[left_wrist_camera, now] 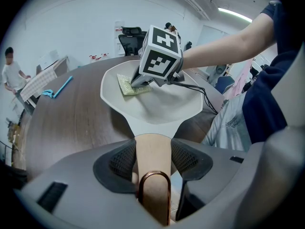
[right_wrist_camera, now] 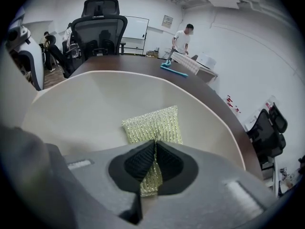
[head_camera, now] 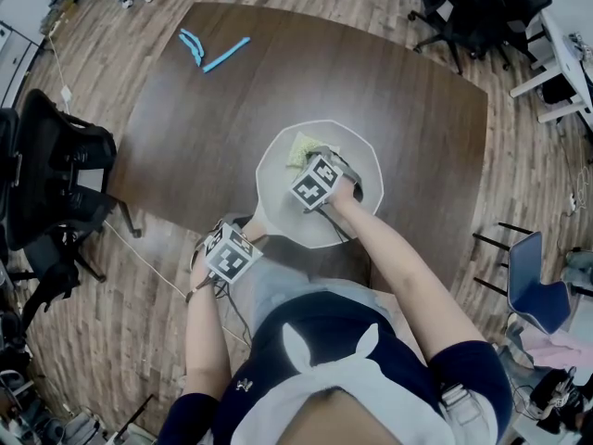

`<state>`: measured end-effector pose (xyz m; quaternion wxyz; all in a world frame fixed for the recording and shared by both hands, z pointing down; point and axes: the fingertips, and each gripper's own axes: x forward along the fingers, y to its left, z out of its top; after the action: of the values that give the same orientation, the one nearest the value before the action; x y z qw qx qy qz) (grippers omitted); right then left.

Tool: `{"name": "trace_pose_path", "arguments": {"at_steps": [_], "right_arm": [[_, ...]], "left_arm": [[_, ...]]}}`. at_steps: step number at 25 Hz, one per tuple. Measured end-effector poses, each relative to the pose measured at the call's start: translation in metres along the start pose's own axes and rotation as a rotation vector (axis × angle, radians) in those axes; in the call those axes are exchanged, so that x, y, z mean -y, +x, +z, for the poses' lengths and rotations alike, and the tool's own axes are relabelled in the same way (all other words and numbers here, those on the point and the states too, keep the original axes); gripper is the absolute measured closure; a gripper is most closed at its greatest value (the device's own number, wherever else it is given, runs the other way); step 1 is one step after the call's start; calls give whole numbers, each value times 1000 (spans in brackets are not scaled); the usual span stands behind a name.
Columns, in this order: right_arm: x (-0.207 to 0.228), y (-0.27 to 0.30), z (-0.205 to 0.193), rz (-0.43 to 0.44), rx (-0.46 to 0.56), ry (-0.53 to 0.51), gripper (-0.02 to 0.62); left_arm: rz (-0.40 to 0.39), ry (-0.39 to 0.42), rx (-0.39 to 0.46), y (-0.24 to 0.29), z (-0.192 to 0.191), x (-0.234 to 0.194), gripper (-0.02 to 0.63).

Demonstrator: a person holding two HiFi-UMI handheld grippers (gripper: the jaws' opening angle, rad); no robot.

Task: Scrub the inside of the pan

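Jaws shut: left gripper (left_wrist_camera: pixel 152 165) on pan handle (left_wrist_camera: pixel 152 147), right gripper (right_wrist_camera: pixel 155 162) on sponge (right_wrist_camera: pixel 153 125); blue tools (head_camera: pixel 209 50) well apart.

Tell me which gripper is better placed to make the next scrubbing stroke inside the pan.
Right. The right gripper is shut on the scouring pad, which lies inside the pan; the left gripper clamps the handle, steadying the pan.

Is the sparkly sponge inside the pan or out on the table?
Inside. The sponge lies on the pale inside of the pan, pinched by the right hand-held gripper, whose jaws are closed on its edge.
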<state>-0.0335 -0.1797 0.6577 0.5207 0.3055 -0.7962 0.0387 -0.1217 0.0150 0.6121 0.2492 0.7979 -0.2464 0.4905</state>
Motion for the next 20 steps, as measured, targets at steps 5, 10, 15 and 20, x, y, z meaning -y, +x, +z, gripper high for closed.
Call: {"name": "trace_pose_path", "arguments": {"at_steps": [5,10,15,20], "right_arm": [[12,-2,-9,-27,-29,-17,584],[14,-3,-15,-62,-83,-40,584],[19,-3,-24,-73,-117,-55,584],[24,-5,-32,-94,-152,-100,584]], "left_arm": [[0,-4,0,0,5,1,380],[-4,2,16,-2,-1,0,380],[-4,4,14,0,-1,-1,380],[-1,6,20,0,0,0,380]]}}
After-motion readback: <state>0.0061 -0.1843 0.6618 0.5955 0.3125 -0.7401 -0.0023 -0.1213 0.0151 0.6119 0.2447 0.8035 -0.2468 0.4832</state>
